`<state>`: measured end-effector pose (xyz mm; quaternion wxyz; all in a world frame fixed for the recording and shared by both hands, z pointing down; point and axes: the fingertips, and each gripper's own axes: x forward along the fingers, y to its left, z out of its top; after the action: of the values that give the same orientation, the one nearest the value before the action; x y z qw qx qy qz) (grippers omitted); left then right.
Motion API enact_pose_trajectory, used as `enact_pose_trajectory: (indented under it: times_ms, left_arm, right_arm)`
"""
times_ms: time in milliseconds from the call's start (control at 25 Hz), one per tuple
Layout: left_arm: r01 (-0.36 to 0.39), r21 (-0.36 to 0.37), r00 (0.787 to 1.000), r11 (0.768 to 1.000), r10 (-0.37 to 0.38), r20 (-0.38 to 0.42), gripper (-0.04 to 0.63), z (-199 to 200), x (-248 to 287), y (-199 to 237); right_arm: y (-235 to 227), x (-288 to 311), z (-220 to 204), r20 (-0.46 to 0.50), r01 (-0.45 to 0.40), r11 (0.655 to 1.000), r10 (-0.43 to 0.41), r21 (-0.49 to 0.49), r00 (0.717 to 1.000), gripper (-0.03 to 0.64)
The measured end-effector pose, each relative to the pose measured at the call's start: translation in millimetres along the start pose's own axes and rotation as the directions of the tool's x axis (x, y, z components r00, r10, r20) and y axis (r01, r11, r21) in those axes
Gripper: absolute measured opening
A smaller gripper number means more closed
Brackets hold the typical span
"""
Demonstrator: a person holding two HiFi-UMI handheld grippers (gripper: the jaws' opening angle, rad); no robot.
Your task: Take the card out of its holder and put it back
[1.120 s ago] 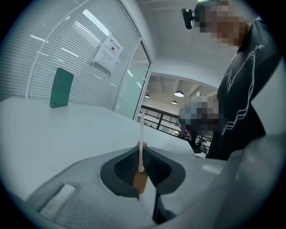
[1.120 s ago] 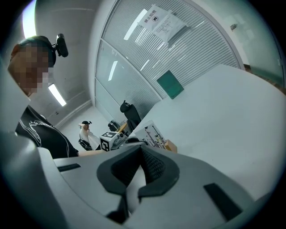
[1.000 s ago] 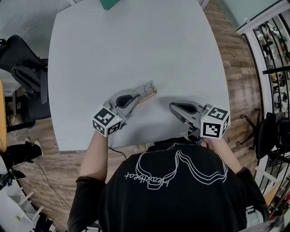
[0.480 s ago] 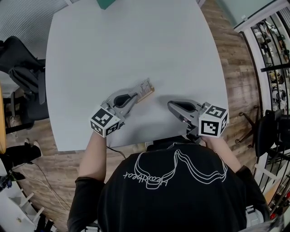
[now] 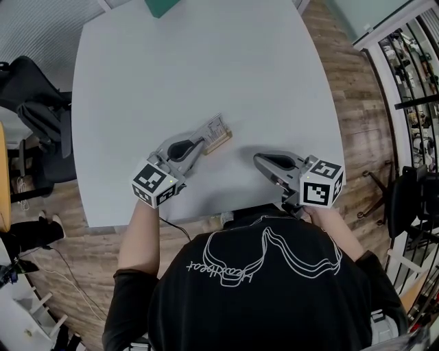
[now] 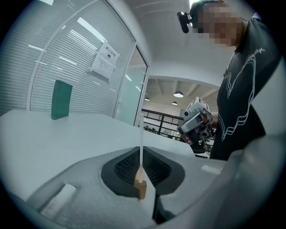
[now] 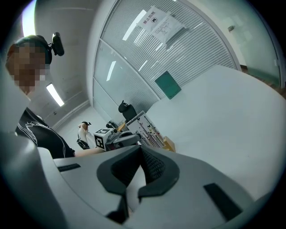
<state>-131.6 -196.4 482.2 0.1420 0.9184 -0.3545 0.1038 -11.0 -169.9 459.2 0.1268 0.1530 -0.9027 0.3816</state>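
A white printed card (image 5: 214,127) stands in a small wooden holder (image 5: 219,143) near the middle of the white table (image 5: 206,62). My left gripper (image 5: 200,140) is shut on the card from the near-left side. In the left gripper view the card (image 6: 140,143) shows edge-on between the pads, with a piece of the holder (image 6: 141,188) at its foot. Whether the card sits fully in the slot is unclear. My right gripper (image 5: 259,162) rests shut and empty to the right of the holder. Its view shows the card (image 7: 145,127), the holder (image 7: 169,144) and the left gripper (image 7: 117,139).
A green block (image 5: 163,5) stands at the table's far edge, also visible as the green block (image 6: 61,99) in the left gripper view. A black chair (image 5: 38,103) is left of the table. The table's near edge runs just in front of the person's body.
The left gripper, the card and the holder have shifted slightly to the left. The right gripper has stayed where it was.
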Motion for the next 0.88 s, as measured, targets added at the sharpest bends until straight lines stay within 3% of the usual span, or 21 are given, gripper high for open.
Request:
enact_pose_trajectory:
  times_ms: [520, 880]
  left_arm:
    - [-0.112, 0.022, 0.99, 0.993, 0.11, 0.089, 0.026, 39.7, -21.7, -11.6]
    - [-0.168, -0.066, 0.977, 0.984, 0.175, 0.125, 0.025, 57.5, -52.5, -51.3]
  right_arm:
    - [12.7, -20.7, 4.9, 0.066, 0.008, 0.999, -0.006, -0.032, 0.998, 0.009]
    - [32.1, -38.7, 17.7, 0.172, 0.036, 0.996, -0.022, -0.081, 0.985, 0.009]
